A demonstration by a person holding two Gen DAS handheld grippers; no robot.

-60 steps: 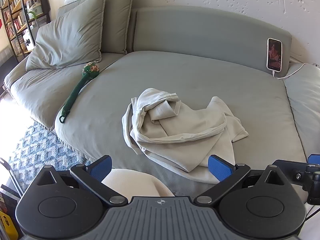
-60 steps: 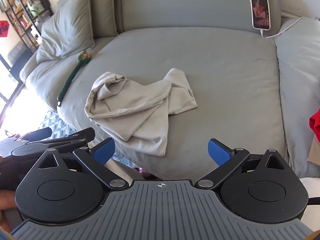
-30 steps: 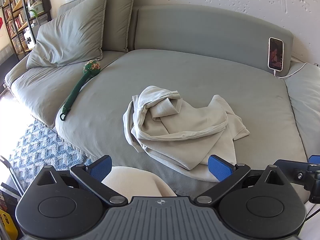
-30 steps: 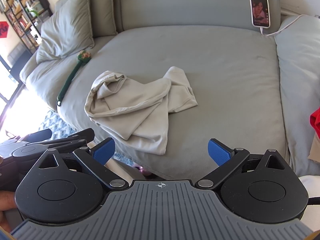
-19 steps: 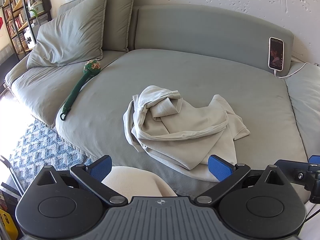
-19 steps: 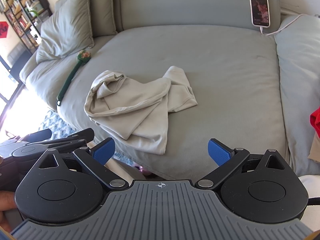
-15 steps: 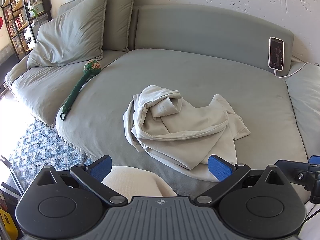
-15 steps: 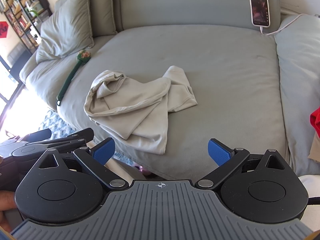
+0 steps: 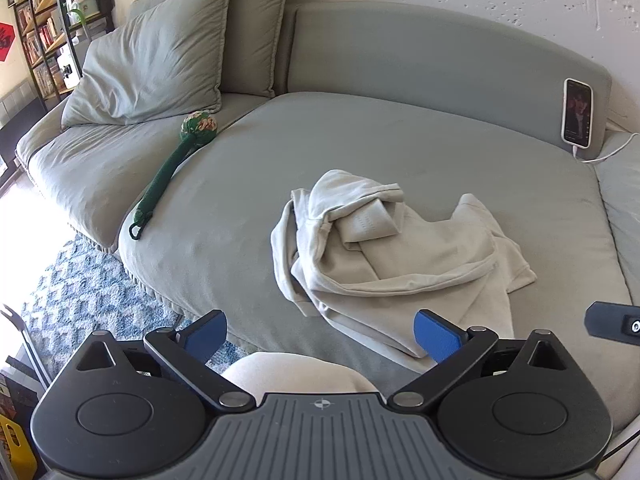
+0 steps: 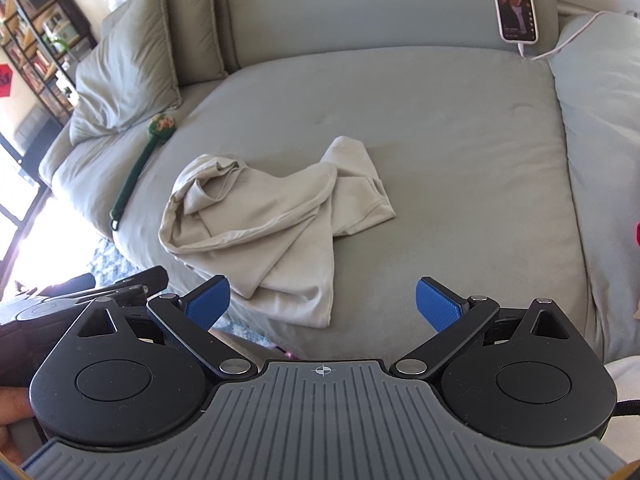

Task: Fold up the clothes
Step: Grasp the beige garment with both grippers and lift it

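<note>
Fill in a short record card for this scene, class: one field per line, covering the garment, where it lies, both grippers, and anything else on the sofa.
garment: beige garment, crumpled in a heap, not yet folded
surface: grey sofa seat, garment near its front edge
left gripper: open, empty, short of the garment
right gripper: open, empty, above the garment's near hem
phone: leaning upright on the backrest, screen lit, cable attached
green long-handled item: lying left of the garment, apart from it
cushions: at the far left corner

Matt soft cloth garment (image 9: 400, 256); sofa (image 9: 400, 152) smooth grey fabric.
</note>
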